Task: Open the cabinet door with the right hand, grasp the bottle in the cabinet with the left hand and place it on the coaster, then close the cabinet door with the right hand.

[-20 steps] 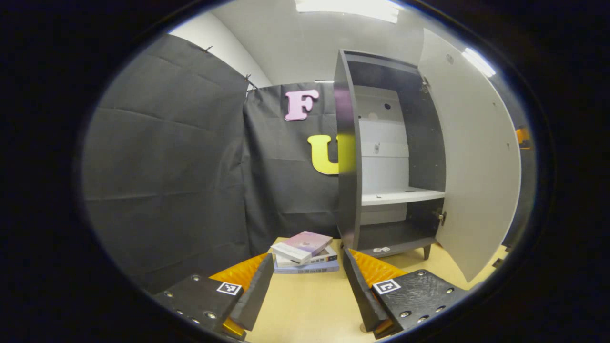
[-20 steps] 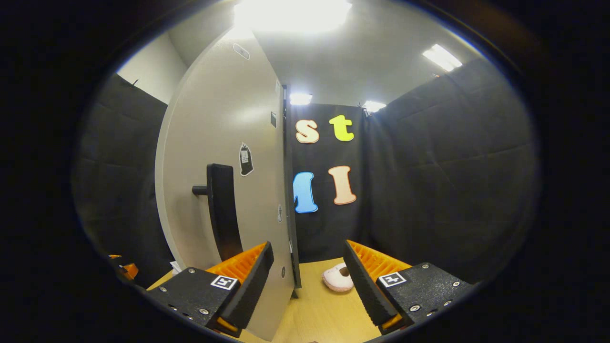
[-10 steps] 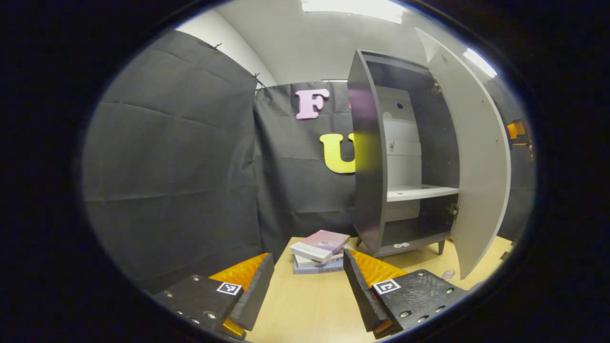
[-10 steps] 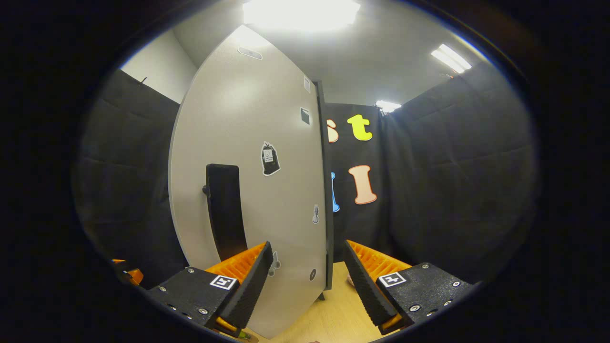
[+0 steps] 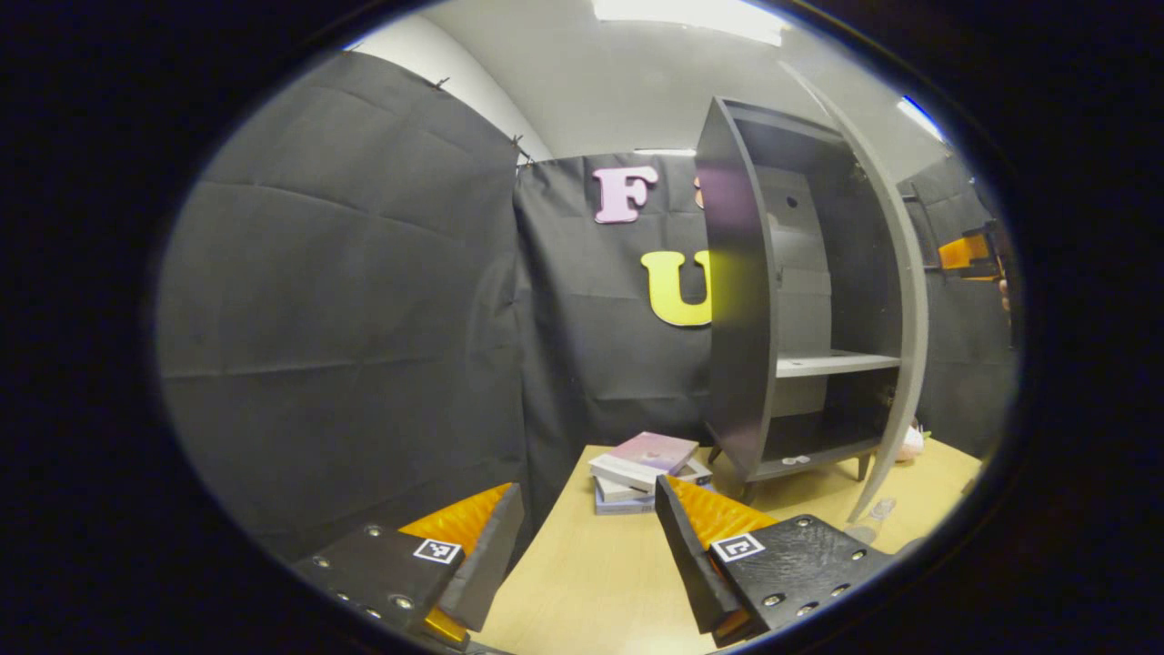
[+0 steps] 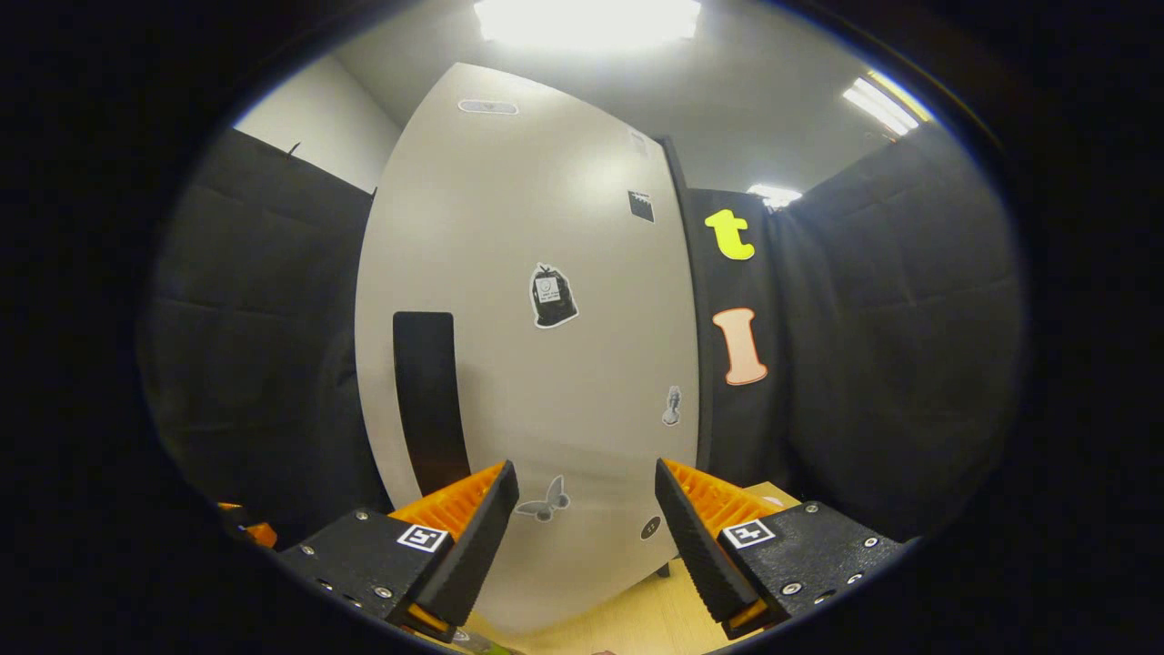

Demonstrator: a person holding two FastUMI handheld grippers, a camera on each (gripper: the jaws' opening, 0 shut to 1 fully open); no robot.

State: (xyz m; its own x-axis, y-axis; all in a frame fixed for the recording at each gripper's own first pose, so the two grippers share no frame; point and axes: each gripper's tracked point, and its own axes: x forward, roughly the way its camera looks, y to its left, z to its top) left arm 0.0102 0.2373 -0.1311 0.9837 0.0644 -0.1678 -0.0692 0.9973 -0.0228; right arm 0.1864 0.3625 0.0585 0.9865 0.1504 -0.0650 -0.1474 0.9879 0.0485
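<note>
Both tools gape wide and hold nothing: left tool [image 5: 587, 546] above the pale wooden desk [image 5: 582, 591], right tool [image 6: 587, 537] facing the one grey cabinet door [image 6: 546, 382] with its single black bar handle [image 6: 427, 400]. Three stacked books [image 5: 641, 468] lie beside the dark cabinet [image 5: 741, 300]. Black cloth walls surround.

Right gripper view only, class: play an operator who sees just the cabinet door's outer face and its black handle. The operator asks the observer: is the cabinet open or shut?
Observer: Open. In the left gripper view the door stands nearly edge-on, swung away from the cabinet.
Operator: What is on the shelf?
Observer: The white shelf looks bare.
Operator: What sits beside the cabinet?
Observer: A stack of books on the table, left of the cabinet in that view.
</note>
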